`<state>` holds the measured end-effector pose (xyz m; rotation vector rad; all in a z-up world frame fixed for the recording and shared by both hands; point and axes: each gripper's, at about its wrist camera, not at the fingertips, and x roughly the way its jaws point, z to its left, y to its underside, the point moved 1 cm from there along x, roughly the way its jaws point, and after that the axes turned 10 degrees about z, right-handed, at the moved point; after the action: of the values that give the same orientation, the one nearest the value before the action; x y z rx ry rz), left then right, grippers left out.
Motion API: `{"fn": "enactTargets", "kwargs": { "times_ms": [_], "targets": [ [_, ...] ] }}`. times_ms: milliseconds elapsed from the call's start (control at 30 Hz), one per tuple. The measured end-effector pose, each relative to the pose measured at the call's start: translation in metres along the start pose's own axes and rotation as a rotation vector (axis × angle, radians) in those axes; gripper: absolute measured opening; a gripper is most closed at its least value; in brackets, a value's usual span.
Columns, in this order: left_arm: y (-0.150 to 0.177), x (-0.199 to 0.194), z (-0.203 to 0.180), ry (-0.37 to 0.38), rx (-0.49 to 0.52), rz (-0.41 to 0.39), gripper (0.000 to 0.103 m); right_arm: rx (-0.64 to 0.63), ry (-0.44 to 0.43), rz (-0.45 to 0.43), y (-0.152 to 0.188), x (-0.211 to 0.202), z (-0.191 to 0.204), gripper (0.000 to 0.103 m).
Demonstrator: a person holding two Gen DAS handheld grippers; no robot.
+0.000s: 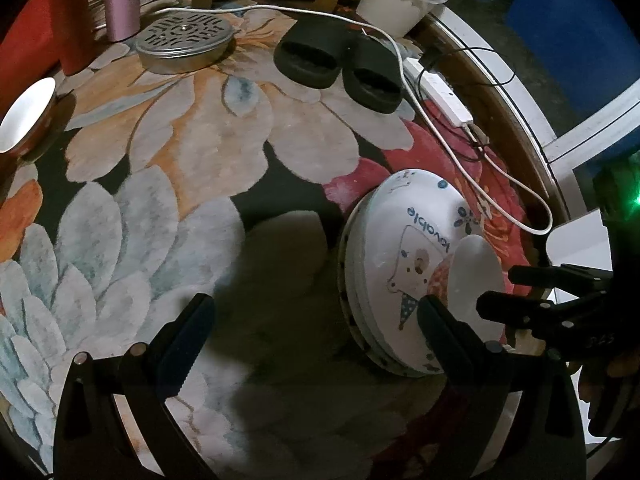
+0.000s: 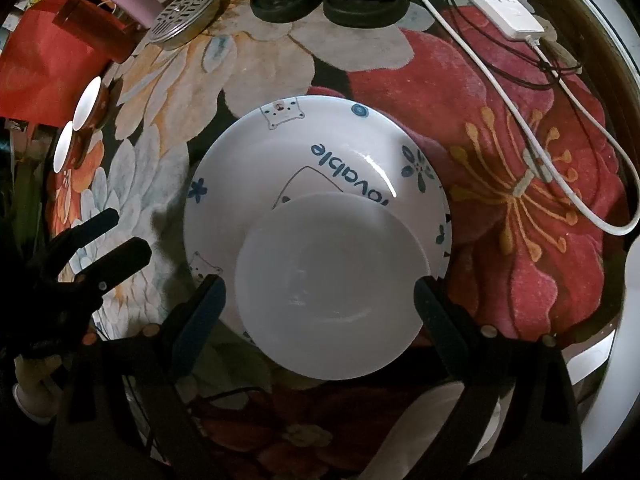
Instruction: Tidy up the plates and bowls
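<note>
White bowl (image 2: 332, 288) on printed plate (image 2: 248, 152), between wide-open right claw (image 2: 320, 300)

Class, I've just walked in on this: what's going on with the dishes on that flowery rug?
A person with a handheld gripper in each hand is stacking dishes. A plain white plate lies on the printed plates on the rug. The right gripper hangs over it, open, jaws either side and not pressing. The left gripper is open and empty beside the stack. Two small bowls wait further off.

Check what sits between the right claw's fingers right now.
In the right wrist view, the small white plate lies between the open right claw fingers, resting on the printed plate; the pads stand clear.
</note>
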<state>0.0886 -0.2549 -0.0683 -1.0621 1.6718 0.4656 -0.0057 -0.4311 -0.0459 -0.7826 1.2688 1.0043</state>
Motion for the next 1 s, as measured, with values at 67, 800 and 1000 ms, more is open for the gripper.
{"fn": "enactTargets", "kwargs": {
  "times_ms": [67,800,1000],
  "targets": [
    [0.001,-0.001,0.003,-0.005,-0.006,-0.002,0.101,-0.001,0.0,-0.001,0.0,0.001,0.002,0.096],
    [0.011,-0.011,0.037,-0.063,-0.073,-0.016,0.101,-0.039,0.003,-0.02,-0.005,0.005,0.025,0.097],
    [0.016,-0.017,0.054,-0.086,-0.108,-0.022,0.102,-0.062,0.001,-0.017,-0.007,0.009,0.037,0.098]
  ]
}}
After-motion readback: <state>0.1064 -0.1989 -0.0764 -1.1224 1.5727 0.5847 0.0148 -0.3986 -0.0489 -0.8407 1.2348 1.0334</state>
